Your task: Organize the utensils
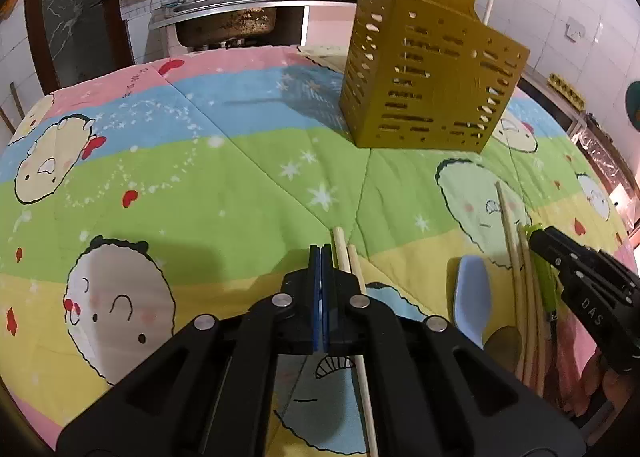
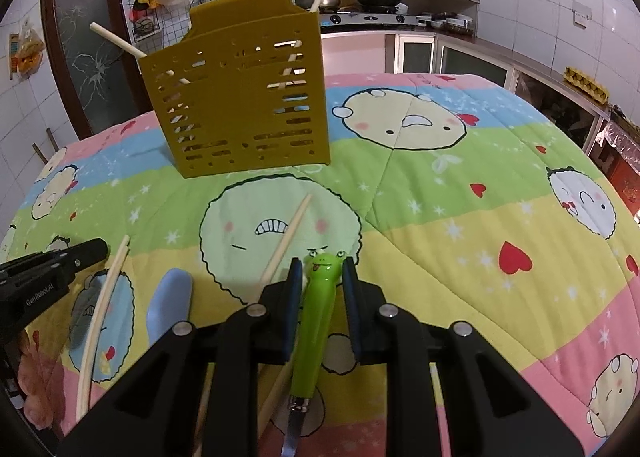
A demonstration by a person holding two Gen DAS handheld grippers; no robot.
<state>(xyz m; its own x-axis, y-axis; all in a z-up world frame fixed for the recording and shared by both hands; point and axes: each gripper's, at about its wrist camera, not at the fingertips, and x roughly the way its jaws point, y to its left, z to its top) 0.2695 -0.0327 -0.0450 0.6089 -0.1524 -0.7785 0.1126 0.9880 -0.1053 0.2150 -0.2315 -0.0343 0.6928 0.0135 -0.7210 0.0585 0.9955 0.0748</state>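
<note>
The green frog-handled utensil (image 2: 318, 317) lies between the right gripper (image 2: 320, 269) pads, which clamp its handle above the cartoon-print quilt (image 2: 460, 217). Only the right wrist view shows its frog face. The left gripper (image 1: 322, 257), closed on nothing, sits beside two chopsticks (image 1: 348, 257). The perforated yellow utensil holder (image 2: 240, 97) stands behind, holding chopsticks. "GenRobot.AI" marks the left gripper.
</note>
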